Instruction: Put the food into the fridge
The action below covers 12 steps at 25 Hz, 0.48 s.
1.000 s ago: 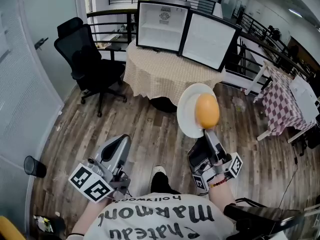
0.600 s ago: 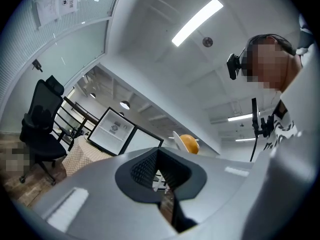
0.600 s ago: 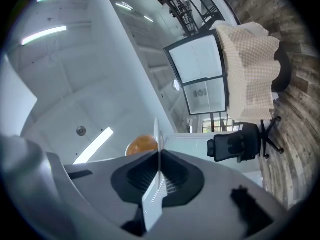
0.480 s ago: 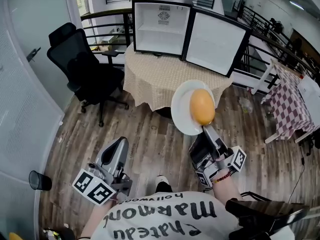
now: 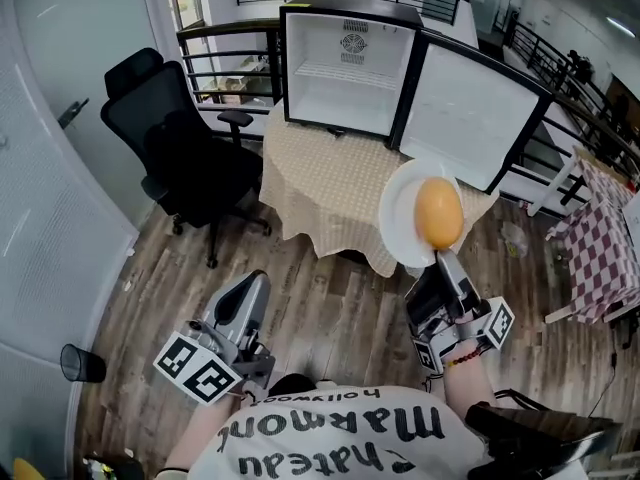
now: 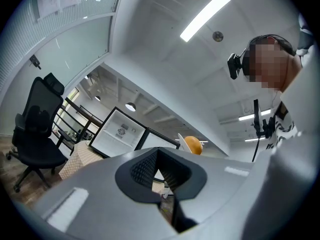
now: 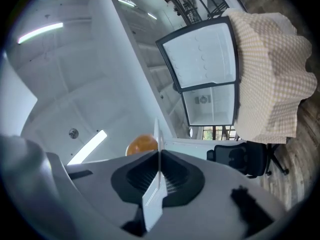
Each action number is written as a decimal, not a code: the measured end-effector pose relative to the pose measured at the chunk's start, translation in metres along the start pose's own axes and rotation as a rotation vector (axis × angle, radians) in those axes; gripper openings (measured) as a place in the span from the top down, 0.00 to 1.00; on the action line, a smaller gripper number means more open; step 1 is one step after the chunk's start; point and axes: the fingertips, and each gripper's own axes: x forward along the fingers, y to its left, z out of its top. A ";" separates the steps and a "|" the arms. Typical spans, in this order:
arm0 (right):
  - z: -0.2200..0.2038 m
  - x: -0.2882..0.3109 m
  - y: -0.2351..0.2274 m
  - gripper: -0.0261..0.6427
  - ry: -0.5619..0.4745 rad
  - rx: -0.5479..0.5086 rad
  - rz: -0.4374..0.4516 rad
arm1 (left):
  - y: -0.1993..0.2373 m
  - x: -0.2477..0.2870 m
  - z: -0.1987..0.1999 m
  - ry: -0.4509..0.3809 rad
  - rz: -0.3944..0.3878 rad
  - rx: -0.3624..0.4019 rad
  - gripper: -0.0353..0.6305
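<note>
An orange, egg-shaped piece of food (image 5: 439, 213) lies on a white plate (image 5: 400, 218). My right gripper (image 5: 437, 260) is shut on the plate's near rim and holds it out over the front edge of the table (image 5: 330, 173). In the right gripper view the plate's edge (image 7: 156, 176) runs between the pads, with the food (image 7: 141, 145) behind. The small fridge (image 5: 345, 68) stands open on the table, its door (image 5: 470, 118) swung right and its inside white and bare. My left gripper (image 5: 255, 283) hangs low at the left, shut and holding nothing.
A black office chair (image 5: 190, 153) stands left of the table, which has a checked cloth. A dark cup (image 5: 83, 364) sits on the wooden floor by the glass wall. A second checked table (image 5: 600, 258) is at the right, with railings behind the fridge.
The table and fridge have come nearer and shifted right in the head view. The plate with the food now overlaps the table's front edge. Both grips are unchanged.
</note>
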 end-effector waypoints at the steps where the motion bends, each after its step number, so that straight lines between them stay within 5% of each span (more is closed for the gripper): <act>1: 0.005 0.004 -0.005 0.92 -0.003 0.001 0.001 | 0.005 0.005 0.000 0.003 0.005 -0.002 0.94; 12: 0.035 0.051 -0.069 0.92 0.005 -0.030 -0.091 | 0.061 0.061 0.001 0.018 0.006 -0.021 0.94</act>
